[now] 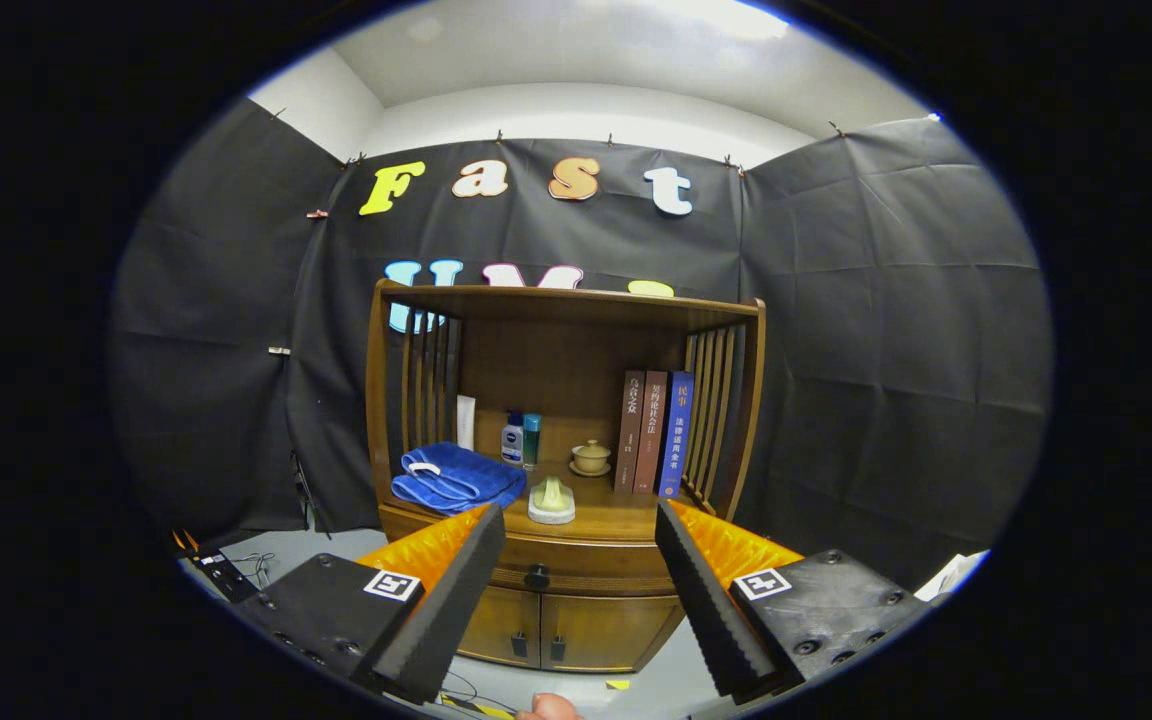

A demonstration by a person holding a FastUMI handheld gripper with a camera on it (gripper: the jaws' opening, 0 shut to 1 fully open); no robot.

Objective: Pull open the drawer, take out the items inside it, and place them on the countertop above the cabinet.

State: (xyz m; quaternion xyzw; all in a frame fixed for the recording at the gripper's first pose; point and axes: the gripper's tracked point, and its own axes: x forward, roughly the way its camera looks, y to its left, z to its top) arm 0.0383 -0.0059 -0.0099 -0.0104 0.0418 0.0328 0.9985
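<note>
A wooden cabinet (566,470) stands against the booth wall, well beyond my fingers. Its drawer (576,572) under the countertop (606,515) is closed, and the dark round knob (537,576) shows in the gap between my fingers. My gripper (580,530) is open, with nothing between its black foam fingers (446,600). What lies inside the drawer is hidden.
On the countertop lie a folded blue towel (456,478), a pale round object (552,500), two small bottles (520,438), a lidded cup on a saucer (591,458) and three upright books (654,432). Two lower doors (561,630) sit under the drawer. Cables (236,575) lie on the floor left.
</note>
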